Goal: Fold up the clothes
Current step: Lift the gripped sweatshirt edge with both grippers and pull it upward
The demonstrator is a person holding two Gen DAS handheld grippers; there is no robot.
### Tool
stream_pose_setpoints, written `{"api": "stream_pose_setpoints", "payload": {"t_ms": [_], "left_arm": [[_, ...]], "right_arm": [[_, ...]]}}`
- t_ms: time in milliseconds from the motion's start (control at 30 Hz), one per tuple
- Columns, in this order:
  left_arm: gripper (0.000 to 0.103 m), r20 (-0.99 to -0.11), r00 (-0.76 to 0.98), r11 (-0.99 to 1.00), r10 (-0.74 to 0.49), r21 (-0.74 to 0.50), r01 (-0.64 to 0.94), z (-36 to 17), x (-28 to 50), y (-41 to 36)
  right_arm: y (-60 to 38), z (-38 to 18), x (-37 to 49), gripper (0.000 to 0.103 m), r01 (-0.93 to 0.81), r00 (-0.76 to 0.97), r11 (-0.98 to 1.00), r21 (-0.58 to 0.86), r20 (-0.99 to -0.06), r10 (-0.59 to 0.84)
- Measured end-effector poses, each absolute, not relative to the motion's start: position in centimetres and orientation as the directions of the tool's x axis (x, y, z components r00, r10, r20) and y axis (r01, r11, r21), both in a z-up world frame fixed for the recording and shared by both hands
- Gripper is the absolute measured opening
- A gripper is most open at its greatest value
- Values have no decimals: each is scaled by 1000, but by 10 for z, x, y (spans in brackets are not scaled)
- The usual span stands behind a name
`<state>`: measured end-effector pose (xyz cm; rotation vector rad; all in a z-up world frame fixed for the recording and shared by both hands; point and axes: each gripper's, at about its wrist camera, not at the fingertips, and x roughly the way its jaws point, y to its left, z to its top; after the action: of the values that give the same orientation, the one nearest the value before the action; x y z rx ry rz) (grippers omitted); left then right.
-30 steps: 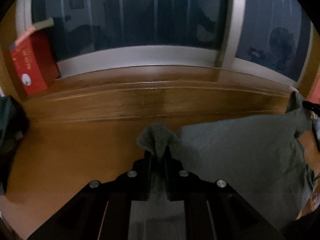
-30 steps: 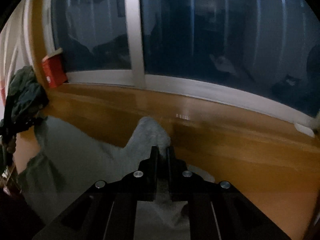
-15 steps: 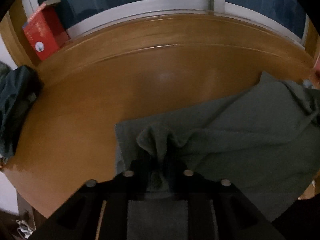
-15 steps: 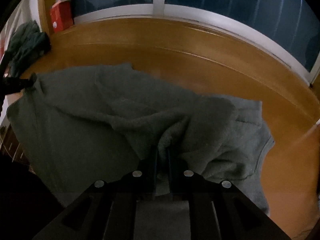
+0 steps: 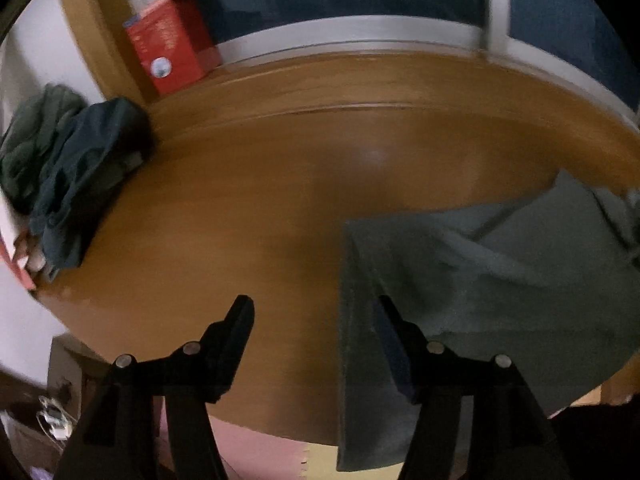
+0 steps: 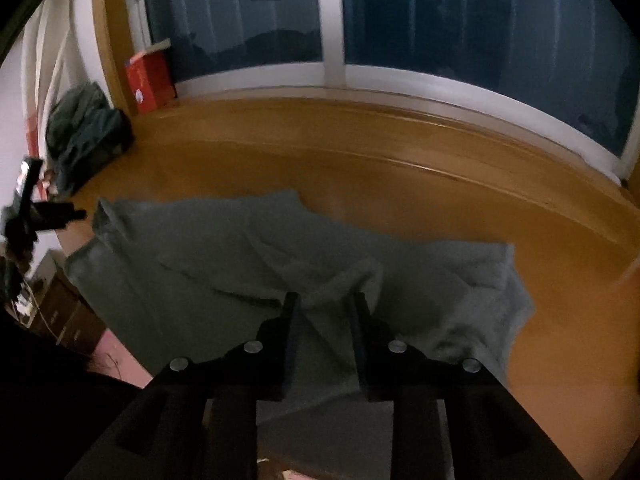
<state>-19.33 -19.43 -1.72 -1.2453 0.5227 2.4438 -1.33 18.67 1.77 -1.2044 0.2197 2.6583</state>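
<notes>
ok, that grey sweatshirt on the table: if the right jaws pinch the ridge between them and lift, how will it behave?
Probably floppy: the grey sweatshirt lies in soft creases and bunches into a ridge at the right gripper. Likely heavyish for cloth, since the fabric looks thick and fleecy. It may drag rather than slide freely, as one edge already hangs over the wooden table rim.

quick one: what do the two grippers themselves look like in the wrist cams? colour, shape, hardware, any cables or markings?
Both match. The left gripper and right gripper are matte black: two flat, tapering jaws on angular black brackets. Four round silver bolt heads sit in a row across each bracket. No cables, labels or markings visible on either. No hands or sleeves in either wrist view.
</notes>
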Motion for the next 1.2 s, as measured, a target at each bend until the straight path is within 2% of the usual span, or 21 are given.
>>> {"api": "stream_pose_setpoints", "payload": {"t_ms": [167,233,367,500,567,767,800,833,867,1000,1033,1067,1133,1200], "left_arm": [[59,-807,-536,-873,248,53,-484,1,-183,-188],[59,-810,-525,-854,262,59,-517,0,-174,-179],[59,-839,-487,-866,242,40,-499,-18,-176,-176],[59,-846,-448,-891,289,-68,-448,-29,-176,-189],[59,-845,-437,-895,307,-101,-434,-34,-169,-192],[59,-839,-410,-892,358,-177,-416,-48,-159,-192],[59,-839,-407,-892,361,-183,-414,-51,-159,-192],[59,-840,-408,-893,358,-182,-411,-54,-159,-191],[59,-844,-402,-896,355,-184,-404,-60,-165,-193],[59,-850,-397,-903,346,-188,-386,-72,-175,-196],[59,-848,-399,-903,348,-190,-385,-73,-177,-198],[59,-847,-400,-903,350,-192,-383,-73,-178,-199],[59,-846,-404,-907,348,-196,-372,-74,-182,-203],[59,-846,-404,-913,347,-207,-351,-76,-186,-207]], "right_arm": [[183,11,-29,26,-236,-633,-967,94,-770,80],[173,14,-40,27,-185,-643,-977,111,-765,35],[126,31,-92,47,73,-663,-987,145,-732,-157],[64,37,-171,49,378,-562,-899,223,-716,-414],[31,31,-209,49,484,-484,-845,225,-736,-473],[1,36,-254,49,483,-529,-872,79,-767,-363],[-3,38,-260,46,478,-541,-877,52,-769,-341],[-7,39,-266,34,473,-554,-881,24,-770,-318],[-11,41,-272,6,467,-566,-884,-3,-770,-296],[-27,47,-297,5,440,-612,-891,-114,-764,-205],[-27,55,-301,5,414,-641,-901,-131,-744,-186],[-16,79,-298,5,349,-704,-930,-115,-687,-180],[-11,95,-295,5,307,-737,-947,-88,-652,-178],[-32,75,-291,6,327,-725,-936,-133,-670,-158]]}}
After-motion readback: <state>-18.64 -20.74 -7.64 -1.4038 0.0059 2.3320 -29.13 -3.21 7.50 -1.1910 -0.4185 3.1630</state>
